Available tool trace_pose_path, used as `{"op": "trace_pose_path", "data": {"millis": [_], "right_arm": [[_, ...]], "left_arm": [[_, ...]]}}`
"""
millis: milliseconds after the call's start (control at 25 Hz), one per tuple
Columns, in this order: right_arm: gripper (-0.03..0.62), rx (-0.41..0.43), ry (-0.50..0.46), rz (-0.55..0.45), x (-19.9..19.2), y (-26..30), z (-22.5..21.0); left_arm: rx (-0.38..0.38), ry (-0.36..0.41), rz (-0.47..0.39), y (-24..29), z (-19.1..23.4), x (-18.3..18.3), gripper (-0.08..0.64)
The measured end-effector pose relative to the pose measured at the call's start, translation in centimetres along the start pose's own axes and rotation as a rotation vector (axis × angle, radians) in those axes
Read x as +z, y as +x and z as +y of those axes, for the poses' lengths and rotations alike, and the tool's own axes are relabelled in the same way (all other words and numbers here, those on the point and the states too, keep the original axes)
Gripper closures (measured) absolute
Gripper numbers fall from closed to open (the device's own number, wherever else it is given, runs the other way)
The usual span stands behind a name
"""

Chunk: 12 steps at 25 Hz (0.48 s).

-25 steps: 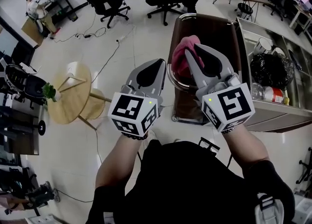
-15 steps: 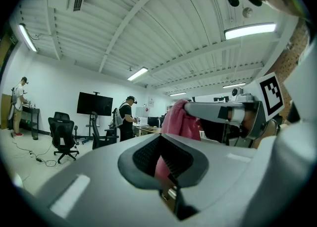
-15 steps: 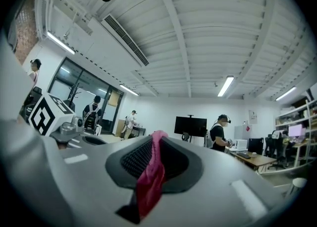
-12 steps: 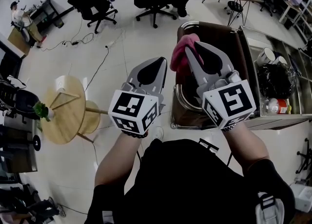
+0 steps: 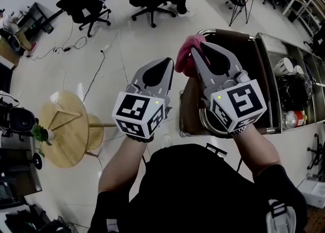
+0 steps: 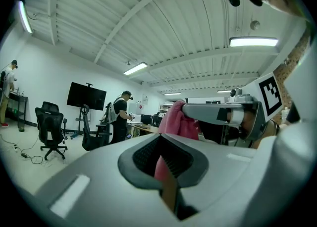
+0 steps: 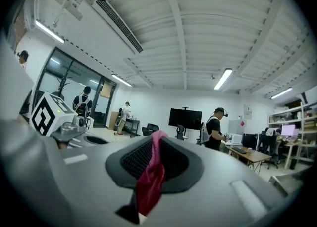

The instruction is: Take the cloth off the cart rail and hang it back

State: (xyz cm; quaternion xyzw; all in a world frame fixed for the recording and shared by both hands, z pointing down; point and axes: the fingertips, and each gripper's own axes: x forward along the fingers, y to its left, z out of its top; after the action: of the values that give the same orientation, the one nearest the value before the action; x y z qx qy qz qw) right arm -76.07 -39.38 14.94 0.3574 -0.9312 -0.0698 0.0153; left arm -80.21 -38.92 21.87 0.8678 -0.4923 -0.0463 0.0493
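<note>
Looks soft, light and limp: likely to sag, bunch and slide rather than keep any shape, so no fear of breakage, only of slipping free or dropping in a heap. Best taken by an edge or corner, with a second pinch farther along the same edge, to spread the cloth (image 5: 188,57) flat before draping it over the rail (image 5: 204,123). Better to avoid gripping the bunched middle: risk of a wad hanging lopsided or sliding off the smooth chrome. Probably thin enough to need only a light squeeze, yet slack enough to creep out of a loose one. Pink to deep rose in colour, plain, no print to be made out, gathered into a crumpled lump with a narrow fold running down between the pads. Held up in the air by the right gripper (image 5: 201,48), clear of the rail and apart from the cart (image 5: 249,69), over the cart's near end as seen from the head view. Right jaws pinched on the cloth, a ridge of fabric poking out past the tips and a darker strip caught in the seam between them. Left gripper (image 5: 165,63) just beside the cloth at much the same height, jaws pressed together; a thin pink sliver in the seam, perhaps a caught edge, perhaps only cloth glimpsed beyond, impossible to tell. Off the rail, then; rehanging not yet done.
</note>
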Motion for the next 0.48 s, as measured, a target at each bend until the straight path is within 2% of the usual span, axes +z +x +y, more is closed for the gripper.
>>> {"op": "trace_pose_path", "data": {"millis": [240, 480], "right_arm": [[0.545, -0.019, -0.007, 0.066, -1.9, 4.1, 0.0], [0.545, -0.067, -0.005, 0.143, -3.9, 7.3, -1.5]], "left_arm": [[-0.033, -0.048, 0.003, 1.3, 4.1, -0.6, 0.560], [-0.099, -0.106, 0.021, 3.8, 7.1, -1.4, 0.560]]}}
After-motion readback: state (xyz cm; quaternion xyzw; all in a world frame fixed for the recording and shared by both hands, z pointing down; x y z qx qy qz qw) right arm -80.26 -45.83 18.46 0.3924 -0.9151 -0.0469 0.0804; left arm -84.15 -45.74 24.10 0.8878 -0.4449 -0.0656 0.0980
